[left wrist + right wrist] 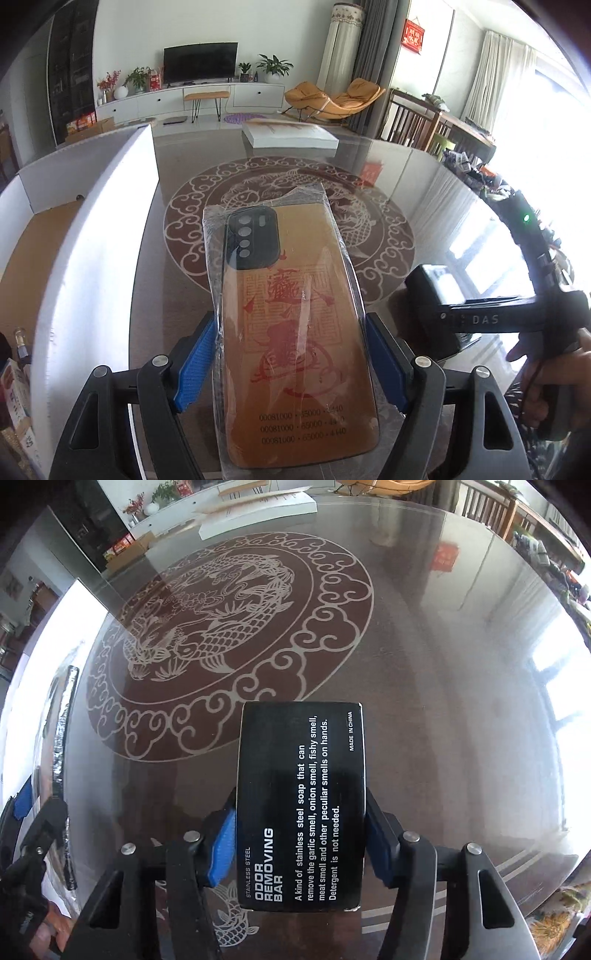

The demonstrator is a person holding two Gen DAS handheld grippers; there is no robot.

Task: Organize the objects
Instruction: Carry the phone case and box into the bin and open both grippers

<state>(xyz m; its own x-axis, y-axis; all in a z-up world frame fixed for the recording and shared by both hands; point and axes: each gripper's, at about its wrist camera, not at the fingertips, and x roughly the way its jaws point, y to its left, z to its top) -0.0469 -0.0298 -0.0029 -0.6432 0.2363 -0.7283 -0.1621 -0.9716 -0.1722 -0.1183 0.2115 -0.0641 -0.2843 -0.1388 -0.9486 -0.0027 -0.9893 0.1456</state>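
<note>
An orange phone case (295,295) with a black camera block and red print, wrapped in clear plastic, fills the middle of the left wrist view. My left gripper (290,332) is shut on it, its blue pads (195,365) pressing both long sides. A black carton reading "Odor Removing Bar" (301,805) is clamped between the blue pads of my right gripper (299,834) over the table glass. The left wrist view also shows that carton (436,280) at the right, with a person's hand (546,376) on the handle.
The round glass table (424,664) has a fish and cloud pattern. An open white cardboard box (92,240) stands at the left, close to the phone case. A flat white box (288,134) lies at the far side. Clutter (476,173) lines the right rim.
</note>
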